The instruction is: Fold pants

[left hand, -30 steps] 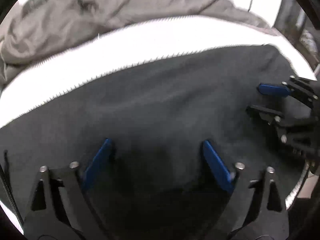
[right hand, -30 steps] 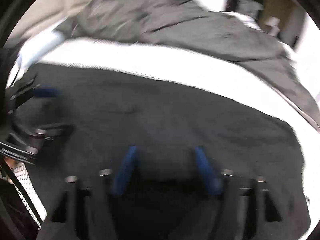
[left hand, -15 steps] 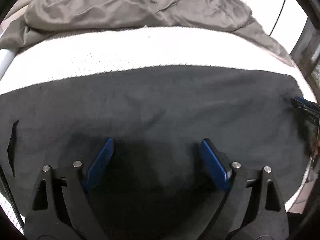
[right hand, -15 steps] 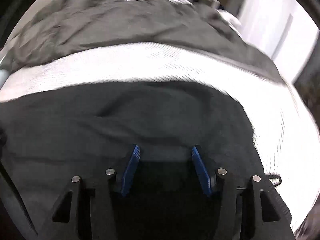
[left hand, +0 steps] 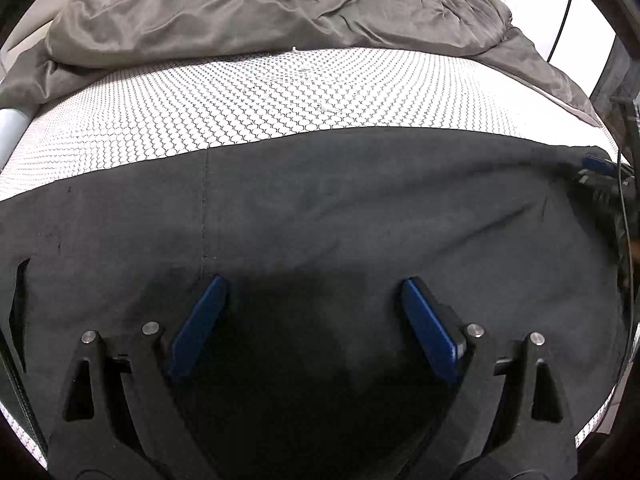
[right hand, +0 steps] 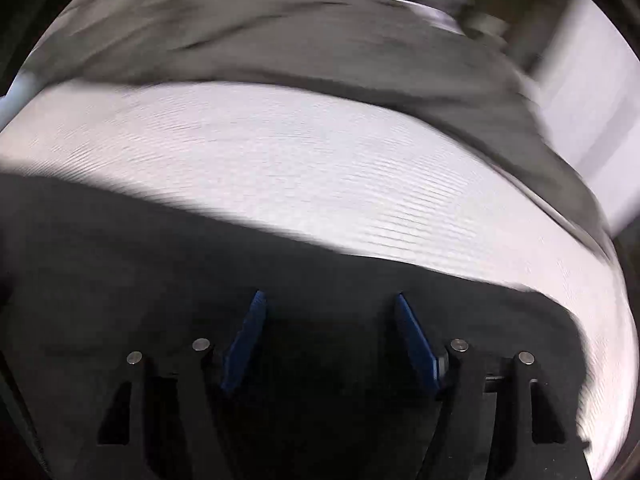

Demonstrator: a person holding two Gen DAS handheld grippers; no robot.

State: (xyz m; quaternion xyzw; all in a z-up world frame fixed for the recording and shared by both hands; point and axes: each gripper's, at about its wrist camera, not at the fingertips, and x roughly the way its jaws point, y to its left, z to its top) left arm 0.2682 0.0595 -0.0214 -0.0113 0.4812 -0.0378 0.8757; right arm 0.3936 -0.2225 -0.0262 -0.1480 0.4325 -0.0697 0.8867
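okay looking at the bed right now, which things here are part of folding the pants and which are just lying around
Part of the job:
- black pants, spread flat on the mattress
- left gripper, jaws apart over the pants, gripping nothing
- right gripper, jaws opening, gripping nothing

Just lying about:
- grey duvet, bunched at the far side
- white patterned mattress, only the work surface

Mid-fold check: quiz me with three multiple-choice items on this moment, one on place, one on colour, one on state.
1. Where does the grey duvet lie?
A. Beyond the black pants
B. Under the pants
C. Inside the left claw

2. What colour are the claw pads?
A. Red
B. Blue
C. White

3. How are the left claw's jaws?
A. Open, gripping nothing
B. Clamped on the duvet
C. Shut tight

Key: 1 A, patterned mattress separates them; 2 B, both views show blue; 3 A, pads stand wide above flat cloth.
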